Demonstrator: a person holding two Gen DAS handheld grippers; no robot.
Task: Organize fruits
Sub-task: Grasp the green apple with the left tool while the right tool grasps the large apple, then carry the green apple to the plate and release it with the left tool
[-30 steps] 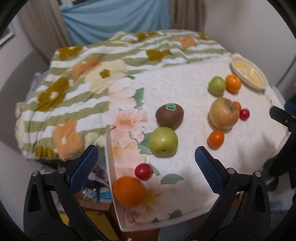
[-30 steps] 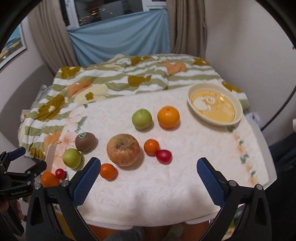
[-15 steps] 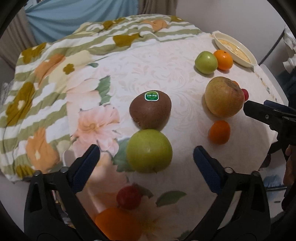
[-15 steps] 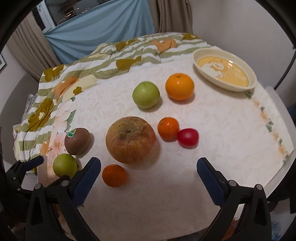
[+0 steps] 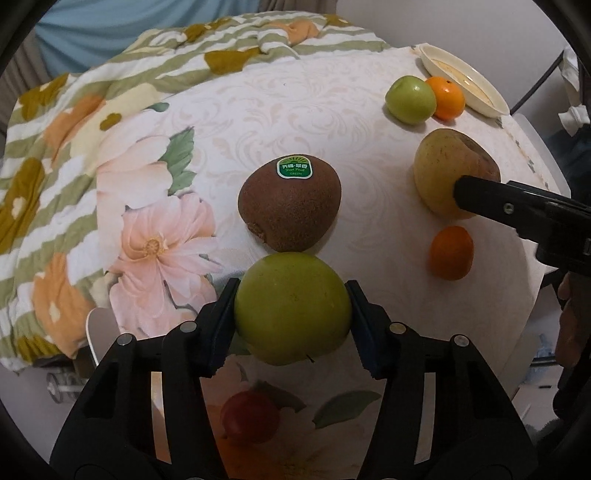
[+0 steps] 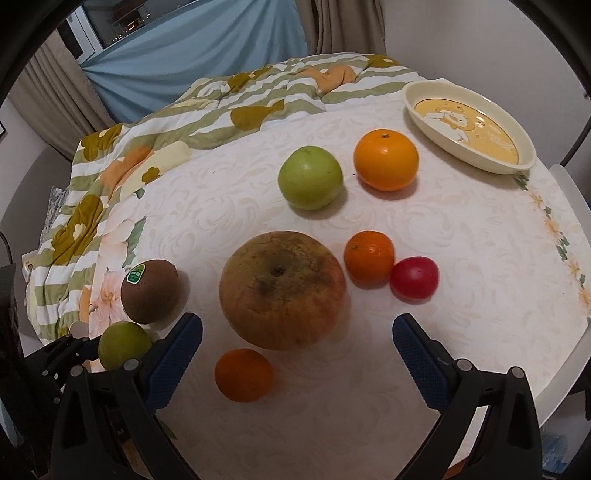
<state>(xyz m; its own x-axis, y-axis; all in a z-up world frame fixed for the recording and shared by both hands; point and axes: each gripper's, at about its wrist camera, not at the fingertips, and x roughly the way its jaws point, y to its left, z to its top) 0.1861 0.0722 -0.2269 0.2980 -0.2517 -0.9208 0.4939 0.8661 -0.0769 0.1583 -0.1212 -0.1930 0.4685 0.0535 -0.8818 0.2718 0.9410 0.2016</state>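
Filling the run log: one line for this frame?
left gripper: shut on green apple | right gripper: open, above large apple | plate: empty

I am working in a home, in what looks like a bedroom or living room. My desk (image 6: 461, 332) wears a white cloth with pale scrolls and printed flowers, the household kind. Behind the desk lies a quilt (image 6: 229, 110) striped green and white with orange and mustard flowers, rumpled like bedding. Beyond the quilt a blue sheet (image 6: 192, 51) hangs across a window, with beige curtains (image 6: 343, 26) beside it. On the desk's far right corner sits a cream dish (image 6: 469, 125) with a cartoon figure printed inside.
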